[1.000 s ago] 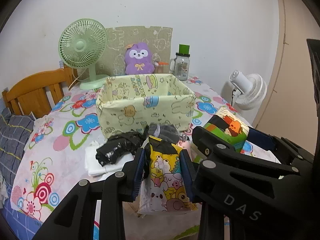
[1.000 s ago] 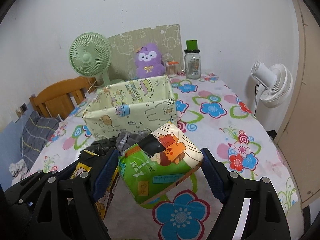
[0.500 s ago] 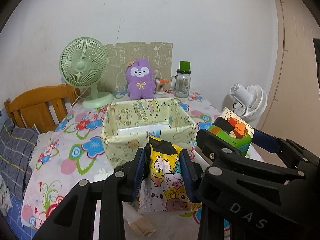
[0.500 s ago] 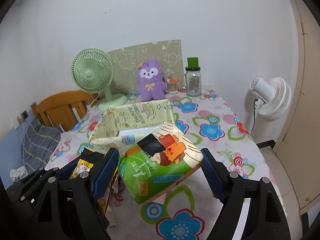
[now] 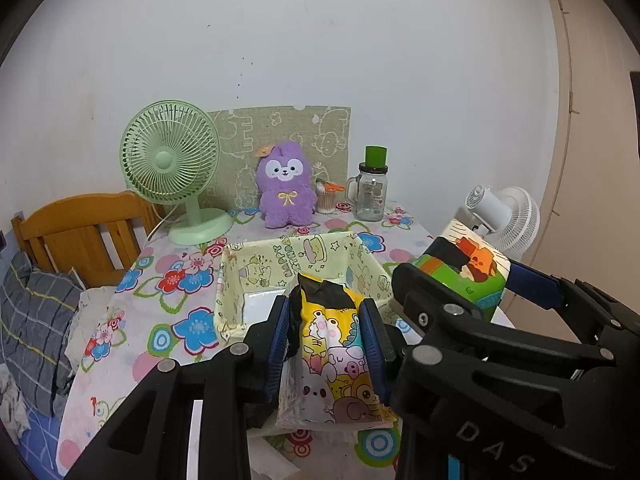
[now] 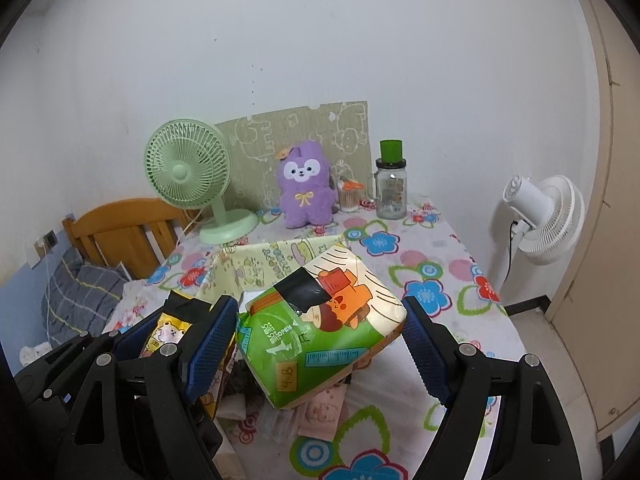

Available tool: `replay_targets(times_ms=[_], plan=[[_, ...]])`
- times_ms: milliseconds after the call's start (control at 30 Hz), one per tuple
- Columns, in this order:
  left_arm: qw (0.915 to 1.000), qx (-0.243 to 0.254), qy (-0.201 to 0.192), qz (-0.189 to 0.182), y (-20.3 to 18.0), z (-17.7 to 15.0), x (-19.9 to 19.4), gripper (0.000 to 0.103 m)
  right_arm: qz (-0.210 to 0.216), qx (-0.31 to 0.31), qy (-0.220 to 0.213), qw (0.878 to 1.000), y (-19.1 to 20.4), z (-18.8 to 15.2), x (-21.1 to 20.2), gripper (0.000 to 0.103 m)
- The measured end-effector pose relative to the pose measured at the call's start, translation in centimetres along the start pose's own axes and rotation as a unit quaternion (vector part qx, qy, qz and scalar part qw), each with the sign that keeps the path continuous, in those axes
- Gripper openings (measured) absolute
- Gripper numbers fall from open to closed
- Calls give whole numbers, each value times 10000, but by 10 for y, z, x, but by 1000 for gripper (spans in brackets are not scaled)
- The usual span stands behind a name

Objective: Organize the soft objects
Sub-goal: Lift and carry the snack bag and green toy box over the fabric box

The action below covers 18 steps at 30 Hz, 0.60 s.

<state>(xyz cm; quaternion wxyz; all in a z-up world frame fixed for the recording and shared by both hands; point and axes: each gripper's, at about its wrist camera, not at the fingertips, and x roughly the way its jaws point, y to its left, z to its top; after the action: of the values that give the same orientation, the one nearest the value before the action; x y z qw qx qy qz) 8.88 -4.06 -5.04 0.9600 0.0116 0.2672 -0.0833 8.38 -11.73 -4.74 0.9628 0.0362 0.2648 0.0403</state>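
Room, one corner. White wall (image 5: 360,40), plain, a few small dark specks. Beige door panel (image 6: 600,160) at right edge. Tabletop (image 6: 440,248) under flower-print cloth, set against the wall. Wooden chair back (image 5: 84,232) at left; grey checked bedding (image 5: 36,320) beside it. White standing fan (image 6: 548,216) on the floor at right, cord hanging. Light even, no strong shadows.

Green fan (image 5: 170,164), glass jar (image 5: 371,196), white fan (image 6: 548,220).
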Motion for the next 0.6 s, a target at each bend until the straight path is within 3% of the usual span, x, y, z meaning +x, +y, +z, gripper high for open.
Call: replay_targets(times_ms=[600], plan=[[9998, 25, 76, 196, 18, 29, 54, 36, 22, -17, 69, 10000, 8, 30, 61, 84]])
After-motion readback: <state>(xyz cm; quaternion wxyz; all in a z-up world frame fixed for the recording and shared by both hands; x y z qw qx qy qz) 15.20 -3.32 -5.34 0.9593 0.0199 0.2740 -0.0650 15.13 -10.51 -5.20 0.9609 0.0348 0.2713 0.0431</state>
